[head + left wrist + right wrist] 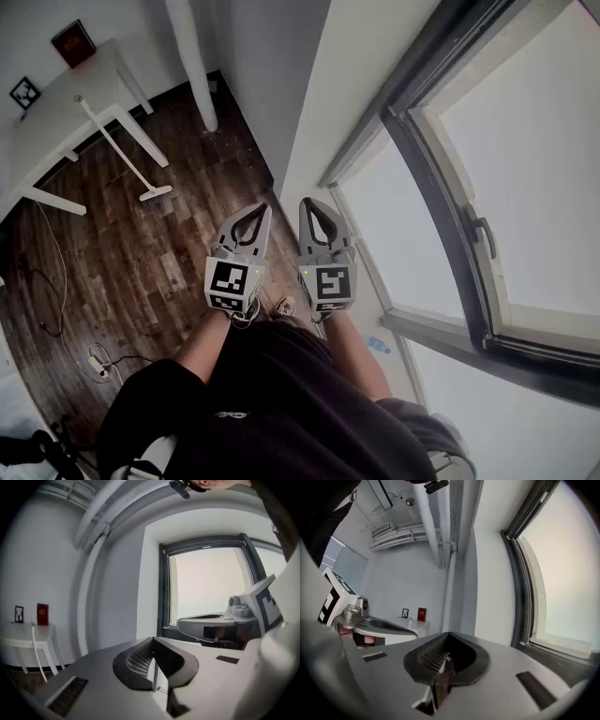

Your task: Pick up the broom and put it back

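The broom (120, 150) stands far off to the left of both grippers, well apart from them. Its bristle head rests on the dark wood floor (169, 262) and its white handle slants up and away to lean against the edge of the white table (56, 103). In the left gripper view I find it again low at the left, its handle (37, 653) propped against that table, far beyond the jaws.

From the head view I see my two tools held side by side, near the body and above the floor, both pointing roughly toward the wall with the window (487, 187). The left gripper (257, 214) sits on the broom's side and the right gripper (312, 212) just beside it, nearer the window sill. A white pipe (192, 66) runs up the wall between the table and the window.

The left gripper (153, 651) is clenched: its ribbed pads meet along one thin line, and nothing sits between them. The right gripper (446, 651) is likewise closed tight, jaw against jaw, gripping nothing. Neither tool touches the broom, the table or the wall. Each one's camera catches the other alongside it.

On the table I make out a red frame (73, 42) and a small black frame (24, 92).
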